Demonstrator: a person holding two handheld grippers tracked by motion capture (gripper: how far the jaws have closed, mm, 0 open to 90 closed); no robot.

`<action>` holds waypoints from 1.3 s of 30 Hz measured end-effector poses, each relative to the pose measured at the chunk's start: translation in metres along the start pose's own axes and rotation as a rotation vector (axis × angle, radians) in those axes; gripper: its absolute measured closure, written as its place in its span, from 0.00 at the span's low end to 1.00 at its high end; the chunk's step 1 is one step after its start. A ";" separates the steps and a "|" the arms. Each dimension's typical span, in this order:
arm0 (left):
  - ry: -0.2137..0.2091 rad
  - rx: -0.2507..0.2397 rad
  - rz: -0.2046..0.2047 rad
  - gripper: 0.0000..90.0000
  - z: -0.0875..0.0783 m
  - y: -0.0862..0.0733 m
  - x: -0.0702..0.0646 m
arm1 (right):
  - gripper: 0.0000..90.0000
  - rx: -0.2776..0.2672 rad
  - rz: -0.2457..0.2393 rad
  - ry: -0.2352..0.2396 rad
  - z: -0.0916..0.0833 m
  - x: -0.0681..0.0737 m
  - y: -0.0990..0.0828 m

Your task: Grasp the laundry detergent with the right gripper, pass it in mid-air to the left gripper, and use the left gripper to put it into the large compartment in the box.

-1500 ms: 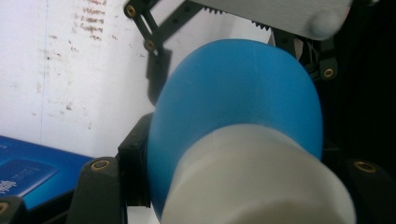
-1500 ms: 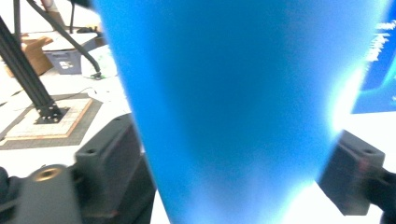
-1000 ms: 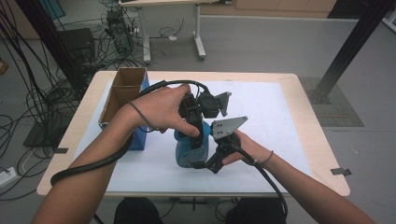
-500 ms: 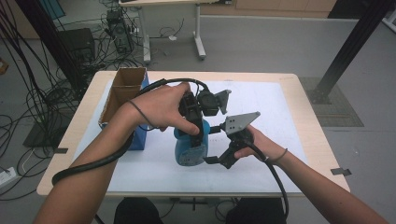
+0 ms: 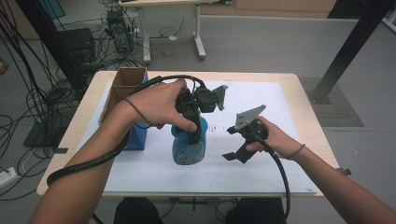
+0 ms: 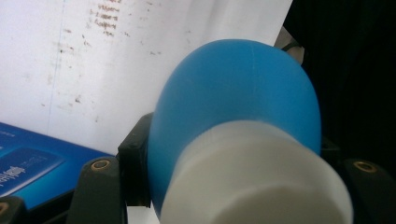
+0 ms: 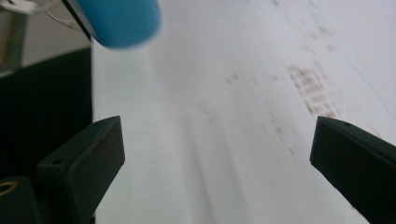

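A blue bottle (image 5: 187, 148) with a white cap (image 6: 261, 177) stands upright over the white paper near the table's middle. My left gripper (image 5: 190, 129) comes down on it from above and is shut on its neck. In the left gripper view the black jaws press both sides of the bottle (image 6: 233, 93) just below the cap. My right gripper (image 5: 230, 143) hangs to the right of the bottle, apart from it, jaws open and pointing left. In the right gripper view its jaws (image 7: 219, 154) stand wide with only paper between them, and the bottle (image 7: 119, 21) is at the top left.
A white paper sheet (image 5: 271, 107) with faint brown marks covers most of the wooden table (image 5: 308, 93). An open cardboard box (image 5: 122, 88) and a blue box (image 5: 137, 136) sit at the left, beside my left forearm. Cables trail from both grippers.
My right gripper has drawn back to the right, away from the bottle it was next to. The left gripper and the bottle have stayed put.
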State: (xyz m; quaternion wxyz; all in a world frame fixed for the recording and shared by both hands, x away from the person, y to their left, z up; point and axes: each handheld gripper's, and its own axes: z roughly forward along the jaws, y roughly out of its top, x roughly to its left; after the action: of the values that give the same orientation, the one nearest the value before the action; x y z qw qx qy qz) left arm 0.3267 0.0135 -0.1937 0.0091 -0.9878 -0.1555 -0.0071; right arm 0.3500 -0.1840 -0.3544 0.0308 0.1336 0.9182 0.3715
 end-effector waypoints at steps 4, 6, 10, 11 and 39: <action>0.008 -0.005 -0.025 0.41 -0.001 -0.003 0.002 | 0.04 0.131 0.056 -0.028 -0.006 -0.012 -0.007; 0.012 0.000 -0.027 0.41 -0.002 -0.004 0.004 | 0.05 0.188 0.075 -0.042 -0.008 -0.016 -0.010; 0.022 -0.006 -0.041 0.41 -0.005 -0.006 0.006 | 0.05 0.311 0.135 -0.087 -0.013 -0.027 -0.015; 0.021 -0.006 -0.045 0.41 -0.006 -0.006 0.007 | 0.05 0.322 0.147 -0.093 -0.013 -0.029 -0.016; 0.037 -0.044 -0.393 0.41 -0.021 -0.013 0.021 | 0.07 0.610 0.347 -0.228 -0.013 -0.058 -0.045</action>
State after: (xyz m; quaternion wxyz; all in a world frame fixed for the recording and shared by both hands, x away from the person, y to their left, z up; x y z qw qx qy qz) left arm 0.3423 0.0320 -0.1724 -0.0110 -0.9382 -0.3447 -0.0301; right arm 0.3939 -0.2390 -0.3783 0.0282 0.3311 0.9410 0.0633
